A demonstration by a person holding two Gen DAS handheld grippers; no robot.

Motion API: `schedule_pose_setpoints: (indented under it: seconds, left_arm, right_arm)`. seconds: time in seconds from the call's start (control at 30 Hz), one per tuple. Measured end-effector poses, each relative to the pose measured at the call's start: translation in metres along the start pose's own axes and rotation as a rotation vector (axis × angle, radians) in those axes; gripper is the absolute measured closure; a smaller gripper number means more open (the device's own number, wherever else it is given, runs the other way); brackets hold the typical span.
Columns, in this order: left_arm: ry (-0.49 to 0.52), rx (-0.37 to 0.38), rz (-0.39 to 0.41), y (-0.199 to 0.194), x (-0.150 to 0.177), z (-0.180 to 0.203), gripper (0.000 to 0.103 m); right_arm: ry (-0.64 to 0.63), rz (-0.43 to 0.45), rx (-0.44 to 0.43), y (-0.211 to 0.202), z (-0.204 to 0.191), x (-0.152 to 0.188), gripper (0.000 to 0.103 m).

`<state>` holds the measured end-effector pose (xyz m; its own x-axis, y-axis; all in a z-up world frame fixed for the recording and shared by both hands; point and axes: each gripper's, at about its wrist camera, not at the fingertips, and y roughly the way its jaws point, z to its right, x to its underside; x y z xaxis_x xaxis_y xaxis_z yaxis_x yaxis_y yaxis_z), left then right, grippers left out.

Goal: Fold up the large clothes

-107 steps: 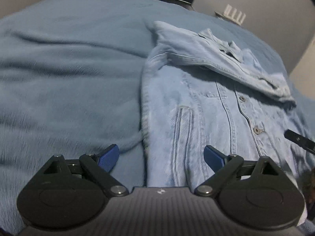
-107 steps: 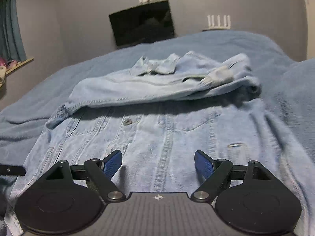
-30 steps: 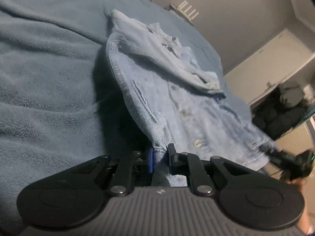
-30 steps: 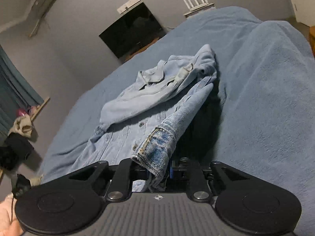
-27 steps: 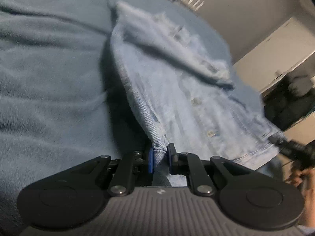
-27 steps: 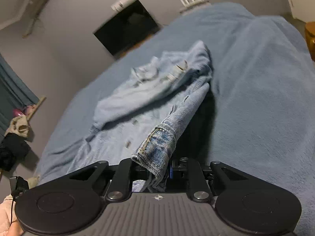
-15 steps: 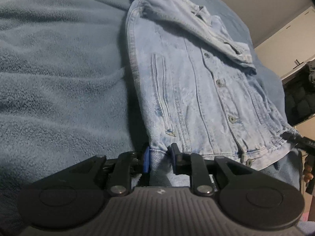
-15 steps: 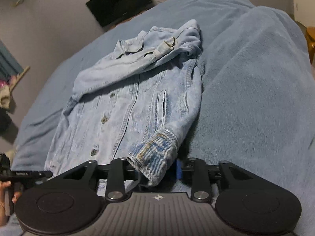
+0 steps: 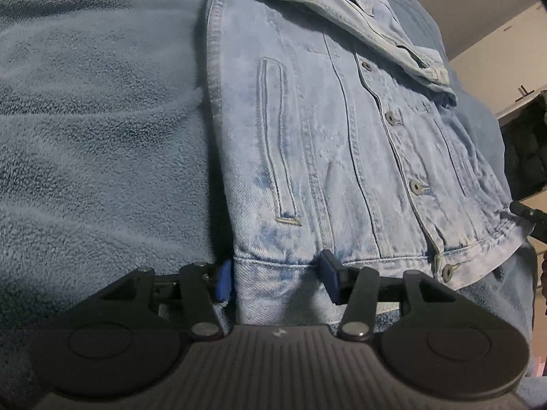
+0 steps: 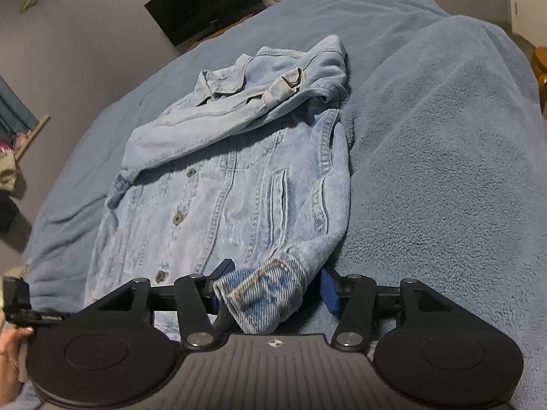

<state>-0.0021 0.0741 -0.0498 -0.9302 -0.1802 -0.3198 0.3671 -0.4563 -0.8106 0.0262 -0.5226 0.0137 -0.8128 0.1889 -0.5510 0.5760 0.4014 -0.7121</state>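
I had the denim jacket (image 10: 239,177) lying front-up on the blue fleece blanket (image 10: 444,171) that covered the bed, its buttoned front facing up and one sleeve (image 10: 218,119) folded across the chest just below the collar. My left gripper (image 9: 277,278) sat at the jacket's hem corner — its jaws had just been opening, and the hem band still lay between the blue pads without being pinched. My right gripper (image 10: 277,288) stood at the jacket's other hem corner, where the fabric had turned over to show its darker inside; those jaws had just been opening too, and the turned-up cloth rested loose between them. Beyond the jacket's collar a dark screen (image 10: 205,0) hung on the wall. Near the jacket's hem, at the left edge of the right wrist view, a hand (image 10: 10,352) showed.
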Motion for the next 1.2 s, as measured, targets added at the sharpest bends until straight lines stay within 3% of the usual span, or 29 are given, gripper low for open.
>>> schedule_pose_setpoints:
  seconds: [0.13, 0.2, 0.33, 0.47, 0.53, 0.57, 0.63, 0.73, 0.87, 1.0, 1.2]
  left_arm:
    - [0.026, -0.011, 0.007, -0.001, 0.001, 0.006, 0.056]
    - [0.026, -0.015, 0.005, -0.001, 0.001, 0.007, 0.057]
    - [0.017, -0.005, -0.006, -0.001, 0.0, 0.006, 0.058]
    - [0.018, -0.007, -0.033, 0.003, -0.002, 0.006, 0.059]
    - [0.019, 0.0, -0.058, 0.006, -0.003, 0.005, 0.061]
    - [0.025, 0.007, -0.073, 0.007, -0.004, 0.004, 0.065]
    - [-0.006, 0.072, -0.099, 0.007, -0.007, -0.001, 0.084]
    - [-0.049, 0.168, -0.094, -0.002, -0.011, -0.01, 0.092]
    - [-0.079, 0.287, -0.022, -0.02, -0.02, -0.016, 0.094]
    - [-0.168, 0.392, 0.109, -0.042, -0.041, -0.027, 0.094]
    - [-0.339, 0.477, 0.303, -0.066, -0.085, -0.04, 0.093]
  right_arm:
    - [0.07, 0.032, -0.044, -0.002, 0.011, -0.009, 0.045]
    - [0.083, -0.008, -0.045, 0.005, 0.014, -0.012, 0.048]
    - [0.012, -0.078, -0.009, 0.013, 0.011, -0.012, 0.056]
    - [-0.064, -0.148, 0.013, 0.016, 0.003, -0.01, 0.073]
    - [-0.13, -0.175, 0.025, 0.016, -0.004, -0.008, 0.074]
    - [-0.149, -0.182, 0.03, 0.016, -0.007, -0.009, 0.075]
    - [-0.158, -0.19, 0.024, 0.017, -0.009, -0.013, 0.078]
    - [-0.143, -0.177, -0.045, 0.015, -0.012, -0.02, 0.08]
    - [-0.067, -0.106, -0.185, 0.005, -0.006, -0.04, 0.08]
    - [0.042, -0.023, -0.3, -0.002, 0.006, -0.067, 0.081]
    - [0.246, 0.116, -0.406, 0.002, 0.032, -0.109, 0.081]
